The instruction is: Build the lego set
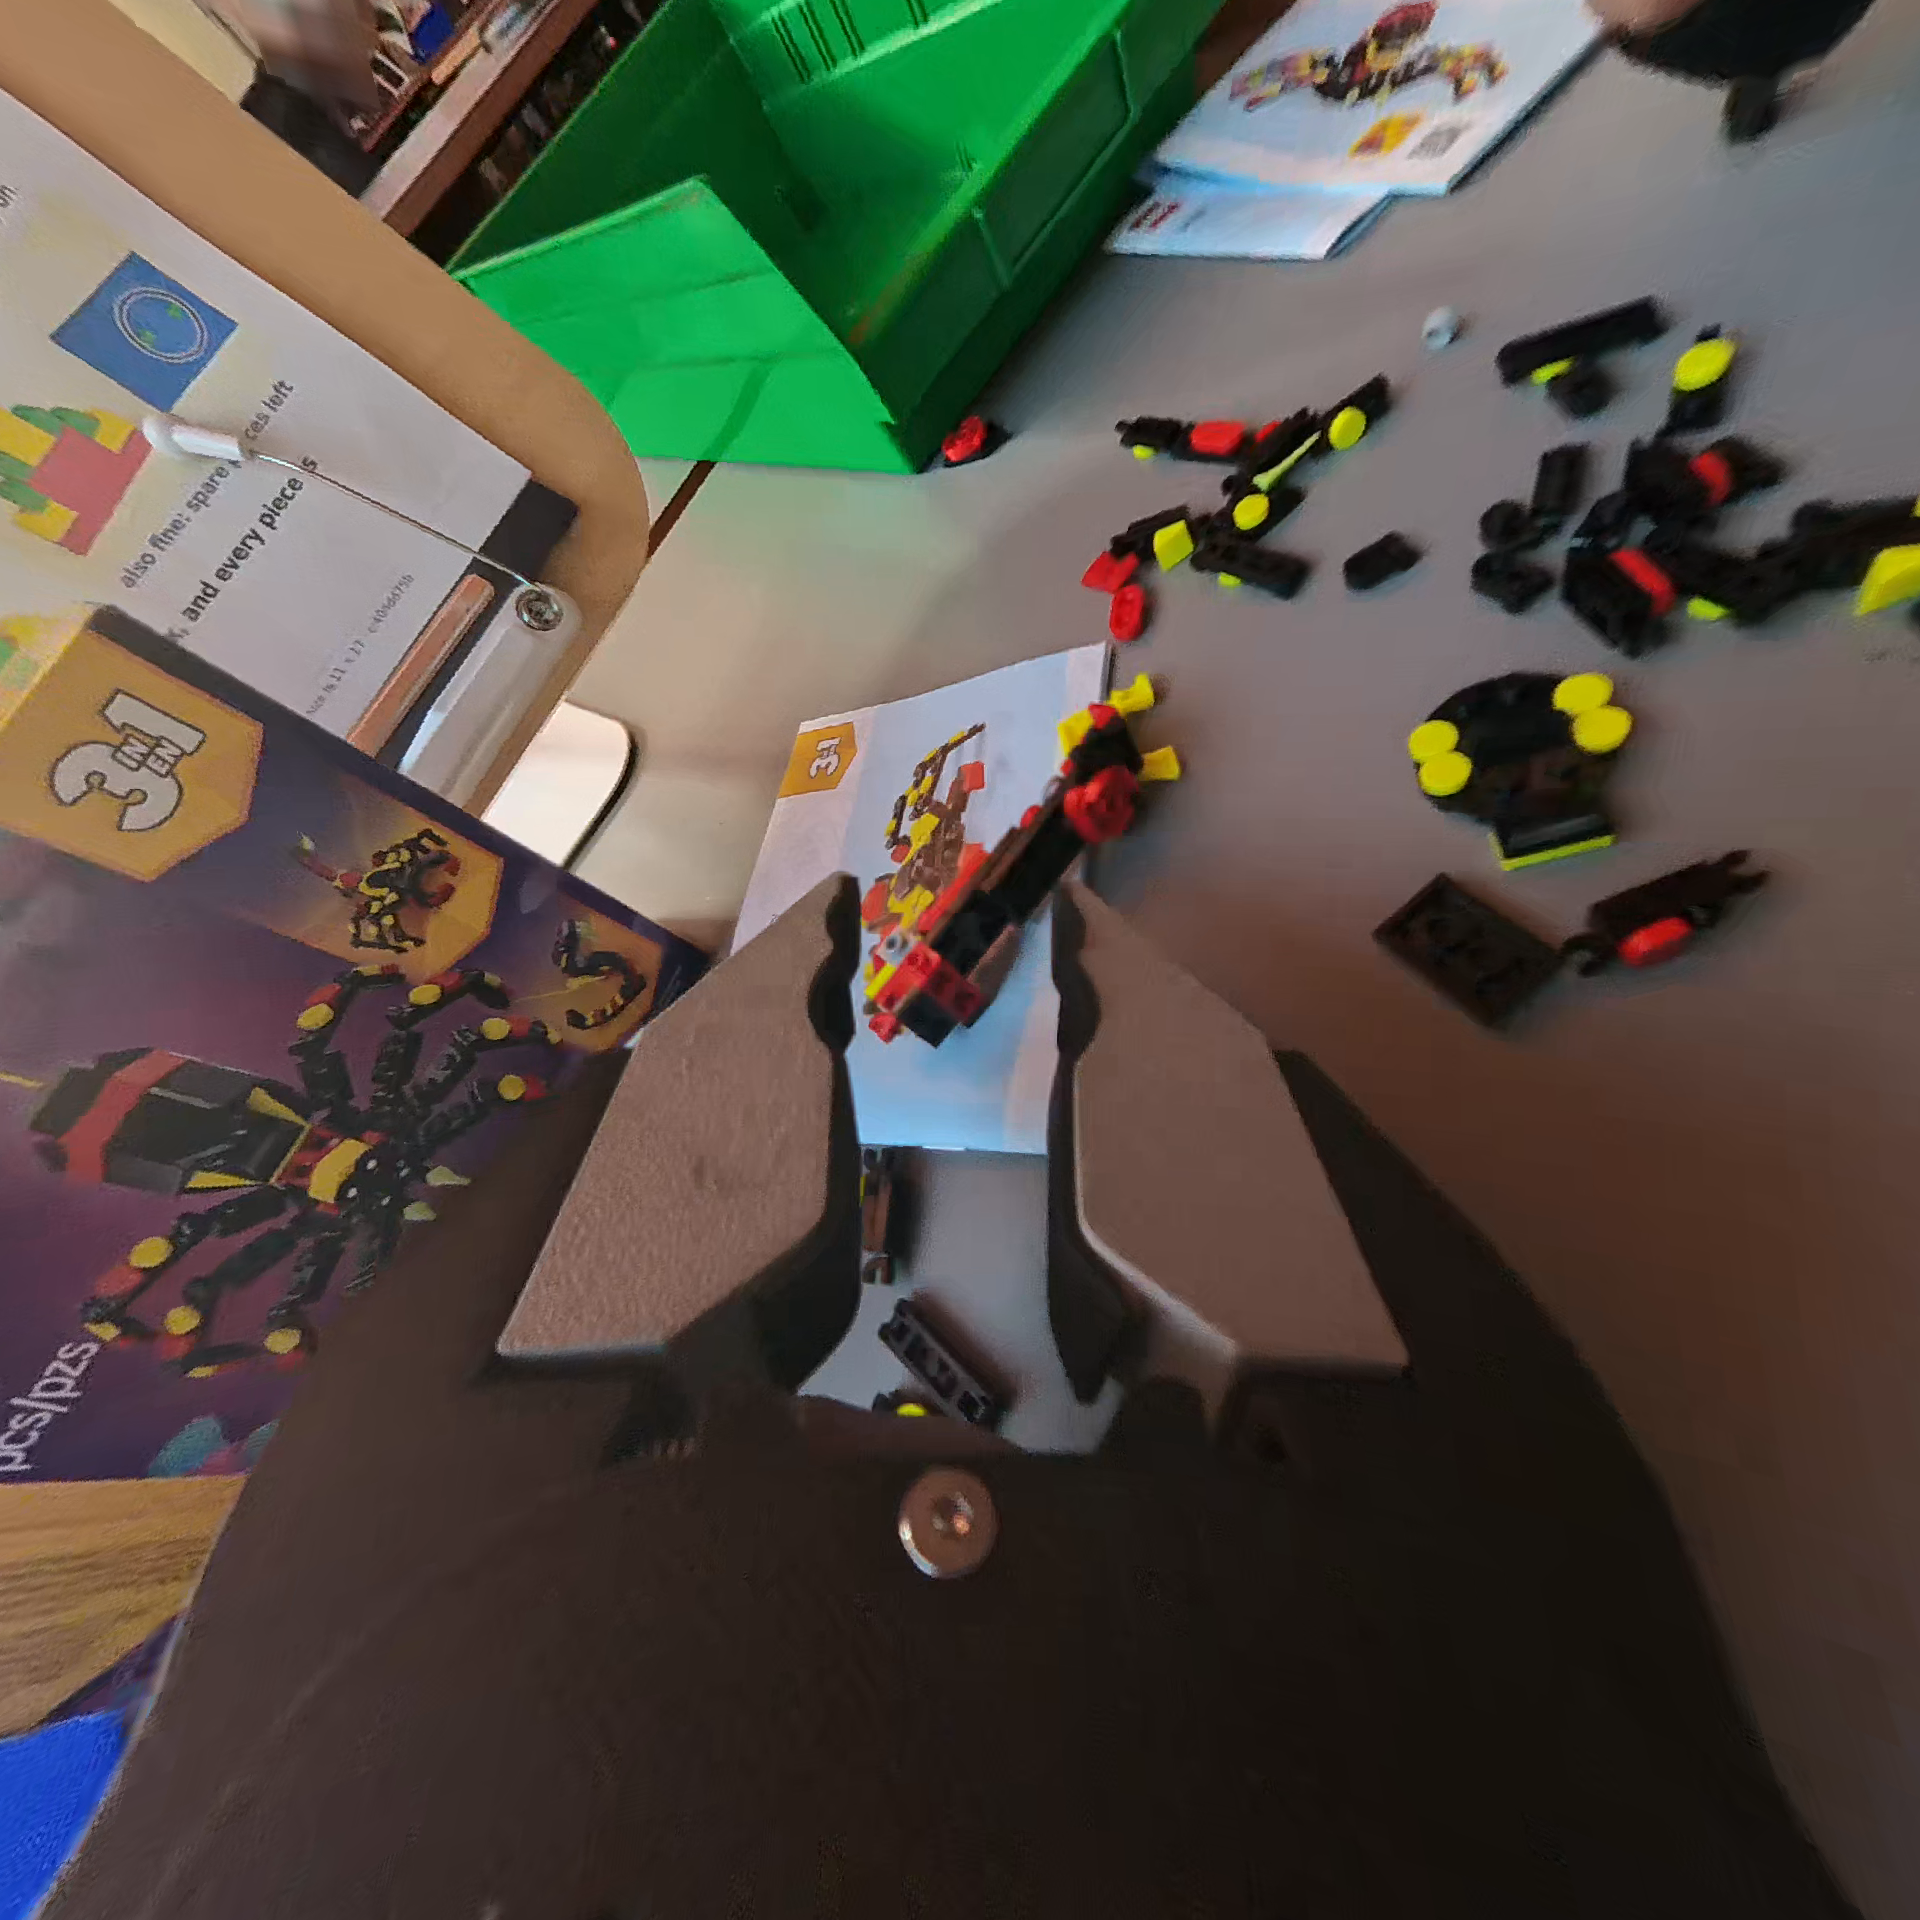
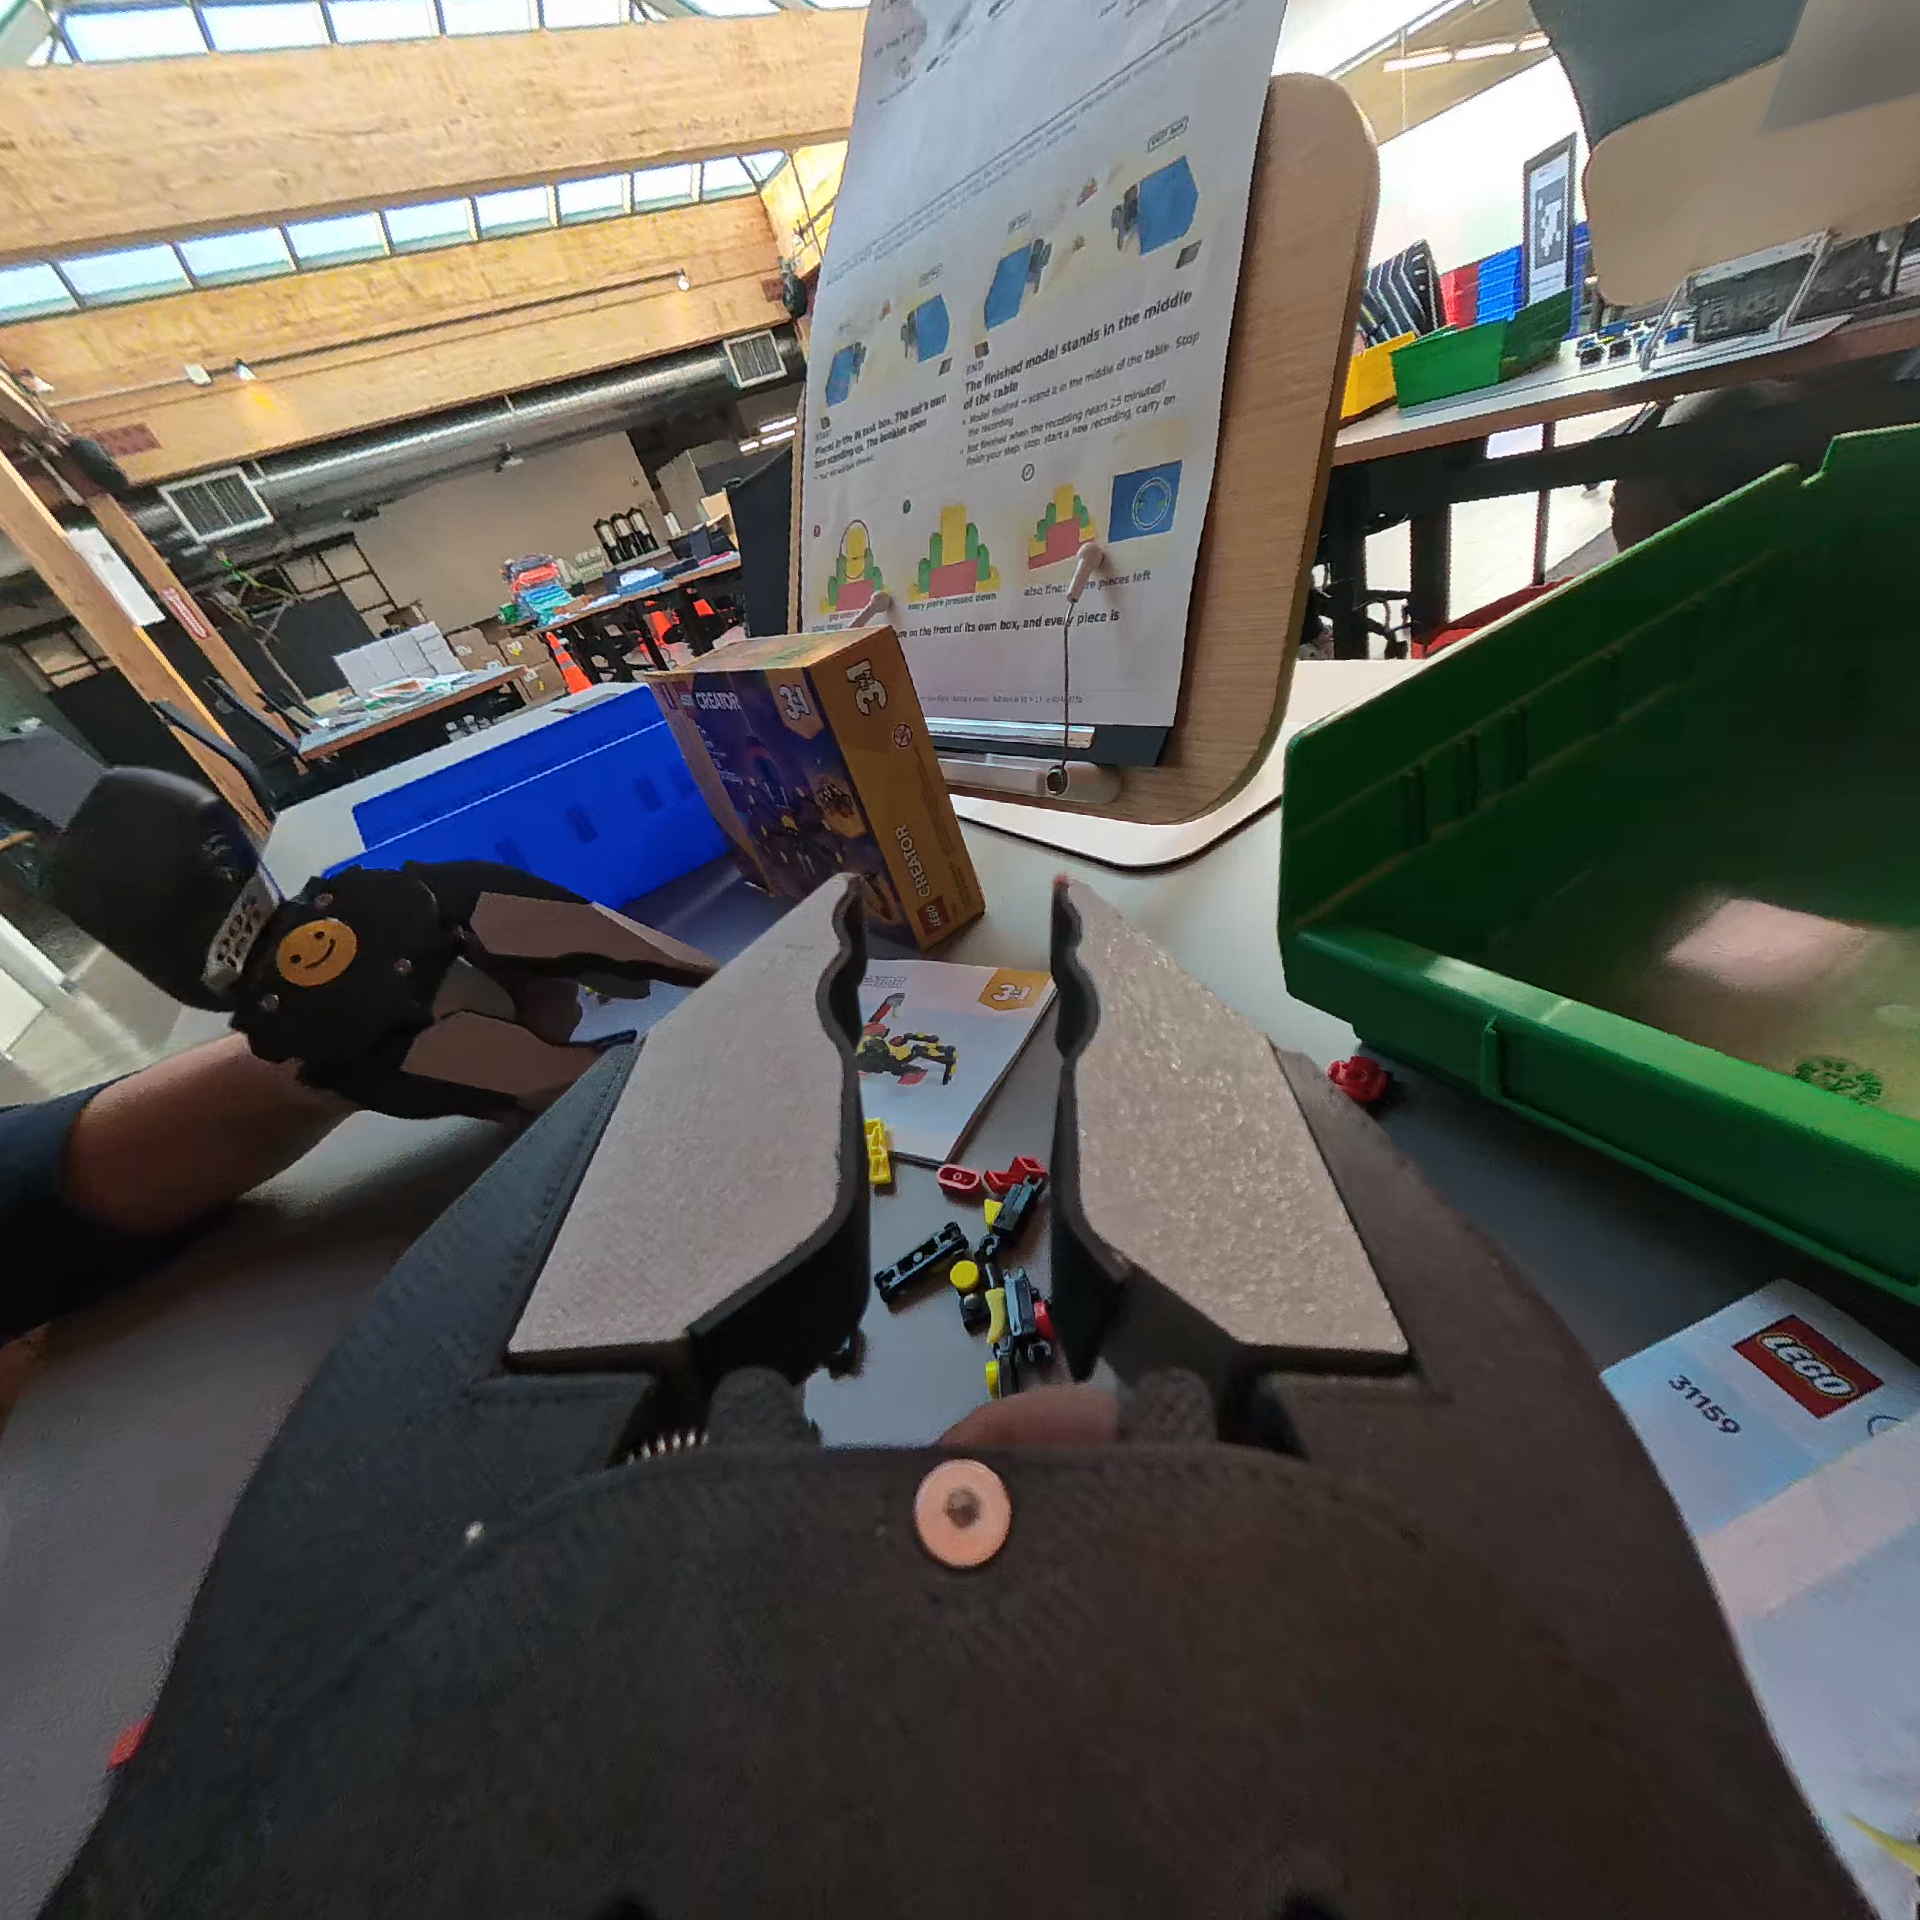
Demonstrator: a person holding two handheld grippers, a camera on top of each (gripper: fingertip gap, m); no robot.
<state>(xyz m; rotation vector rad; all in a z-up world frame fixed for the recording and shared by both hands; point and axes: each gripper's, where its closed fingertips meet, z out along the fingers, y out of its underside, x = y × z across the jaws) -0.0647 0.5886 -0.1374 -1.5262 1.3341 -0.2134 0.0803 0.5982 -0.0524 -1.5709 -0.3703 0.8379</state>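
Lego model lies between parted left fingers.

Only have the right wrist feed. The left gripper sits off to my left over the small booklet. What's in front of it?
Observer: A part-built red, black and yellow assembly lies on that booklet. It shows in the gap between the open jaws of the left gripper; whether they touch it isn't clear.
Operator: Any other sub-builds?
Observer: Yes, a round black plate with yellow-green round tiles, alone on the table.
Operator: Any loose flat plates?
Observer: One dark flat plate lies near it, beside a small black-and-red piece.
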